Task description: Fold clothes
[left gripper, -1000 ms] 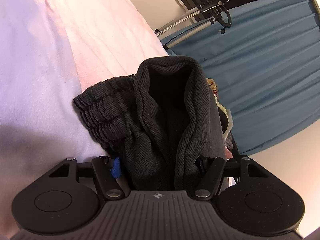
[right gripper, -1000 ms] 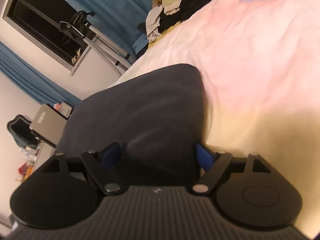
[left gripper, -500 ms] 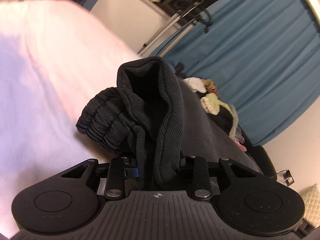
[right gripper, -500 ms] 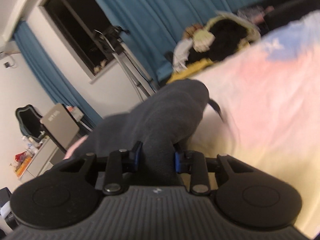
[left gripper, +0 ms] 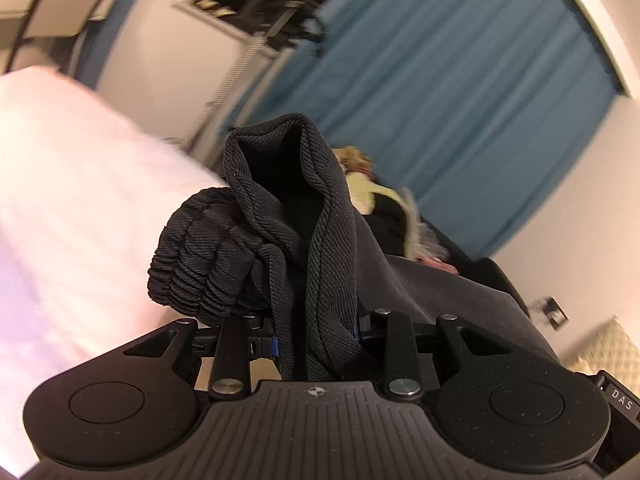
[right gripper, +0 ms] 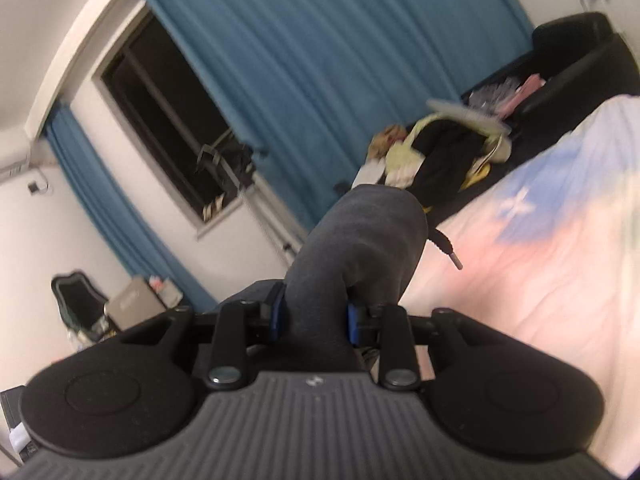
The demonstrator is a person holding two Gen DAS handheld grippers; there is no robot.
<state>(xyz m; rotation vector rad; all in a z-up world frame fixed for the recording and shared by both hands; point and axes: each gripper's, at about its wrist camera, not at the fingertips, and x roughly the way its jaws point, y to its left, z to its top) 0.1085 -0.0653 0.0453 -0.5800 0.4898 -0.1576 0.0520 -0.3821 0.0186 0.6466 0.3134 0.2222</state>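
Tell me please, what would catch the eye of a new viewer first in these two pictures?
First, the black garment bunched up between the left tongs, its gathered waistband to the left. The right tongs pinch the garment's smooth dark grey cloth. Behind both hangs a blue curtain, with a clothes pile beside the pastel bedsheet.

Left claw (left gripper: 316, 340) tight on black garment (left gripper: 296, 216) above pale bedsheet (left gripper: 80, 200).

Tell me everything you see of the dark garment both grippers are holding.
The garment is black, twill-weave cloth with a gathered elastic waistband bunched at the left and a stitched hem folded open. A drawstring with a pale tip dangles from it. The left gripper and right gripper are each shut on a fold, holding it up over the pink bed sheet.
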